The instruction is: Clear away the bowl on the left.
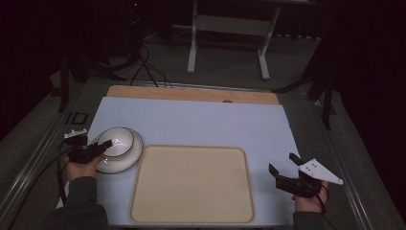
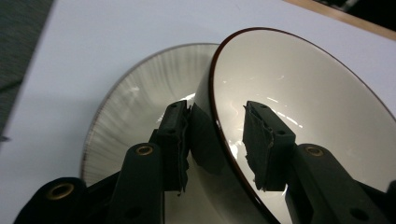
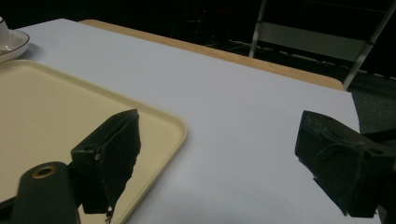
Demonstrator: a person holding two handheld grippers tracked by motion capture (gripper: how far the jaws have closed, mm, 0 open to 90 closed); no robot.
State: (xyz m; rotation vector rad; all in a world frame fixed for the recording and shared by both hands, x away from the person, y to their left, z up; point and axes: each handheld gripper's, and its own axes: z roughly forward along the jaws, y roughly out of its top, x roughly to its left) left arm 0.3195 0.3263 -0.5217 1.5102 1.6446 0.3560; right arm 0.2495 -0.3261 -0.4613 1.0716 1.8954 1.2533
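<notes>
A white bowl [image 1: 117, 140] with a dark rim sits on a white plate [image 1: 122, 160] at the left of the pale mat. My left gripper [image 1: 106, 145] straddles the bowl's near rim. In the left gripper view the bowl [image 2: 317, 93] stands between the jaws of my left gripper [image 2: 215, 106]: one pad lies against the outer wall, while the other hangs inside, a little off the inner wall. The plate [image 2: 149, 79] spreads out below. My right gripper [image 1: 282, 162] rests open and empty at the right of the mat, beside the tray; in its own view the right gripper [image 3: 219, 116] has bare mat between its jaws.
A large cream tray [image 1: 191, 187] lies empty in the middle front, and its corner [image 3: 56, 107] reaches under my right gripper's left jaw. The mat [image 1: 201, 120] covers a wooden table [image 1: 191, 93]. A white stand [image 1: 230, 28] is on the floor beyond.
</notes>
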